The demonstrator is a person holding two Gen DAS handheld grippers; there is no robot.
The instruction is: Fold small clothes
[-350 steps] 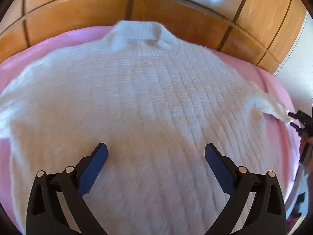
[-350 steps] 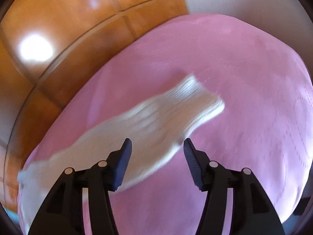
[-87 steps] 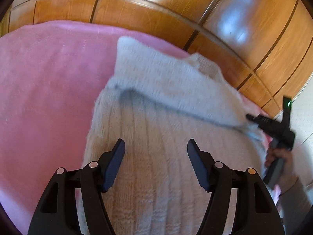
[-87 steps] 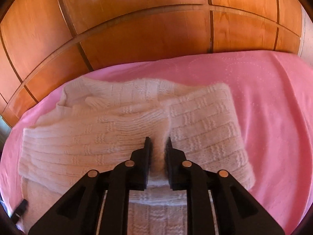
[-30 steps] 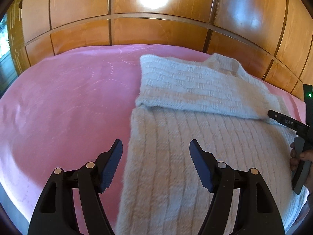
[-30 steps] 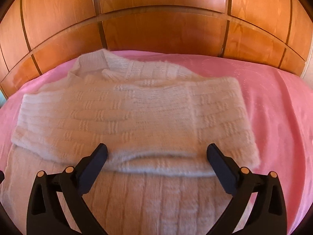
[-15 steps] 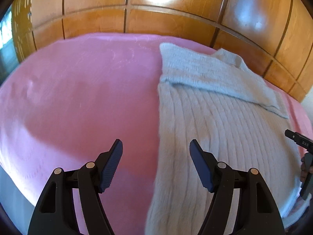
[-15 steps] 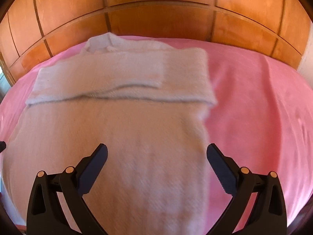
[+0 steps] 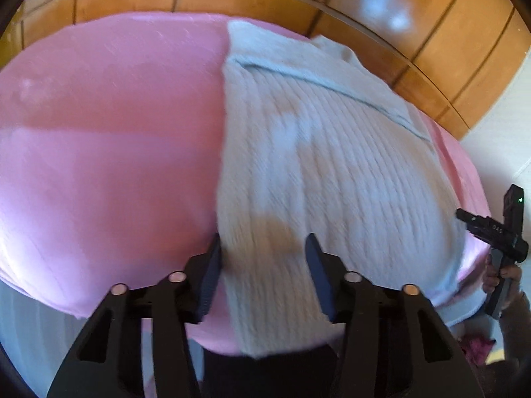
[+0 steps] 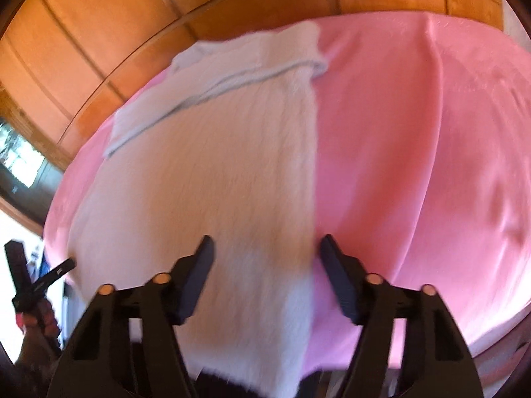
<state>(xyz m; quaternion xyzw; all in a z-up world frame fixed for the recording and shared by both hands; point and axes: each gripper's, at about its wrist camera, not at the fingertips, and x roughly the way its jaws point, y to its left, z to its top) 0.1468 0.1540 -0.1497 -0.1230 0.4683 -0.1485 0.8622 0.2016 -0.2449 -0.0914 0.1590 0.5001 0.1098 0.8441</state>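
Note:
A white knit sweater [image 9: 332, 172] lies flat on the pink bedspread [image 9: 99, 165], with its sleeves folded across the chest near the collar. My left gripper [image 9: 264, 265] hovers over the sweater's near left corner. Its jaws are closing and straddle the left edge, and the pads are clear of the knit. In the right wrist view the sweater [image 10: 215, 182] fills the middle. My right gripper [image 10: 267, 262] straddles its right edge near the hem, jaws closing with the knit between them but not pinched. Each gripper shows in the other's view: the right gripper [image 9: 491, 232] and the left gripper [image 10: 39, 278].
A wooden panelled headboard [image 9: 265, 6] runs behind the bed. The near edge of the bed [image 10: 464, 331] drops off just below the hem, which hangs slightly over it. A white wall [image 9: 497, 126] stands on the right, and a window [image 10: 20, 162] shows at far left.
Both grippers have drawn back from the folded sleeves to the sweater's near hem corners and tilted further down. Their jaws have narrowed from wide open.

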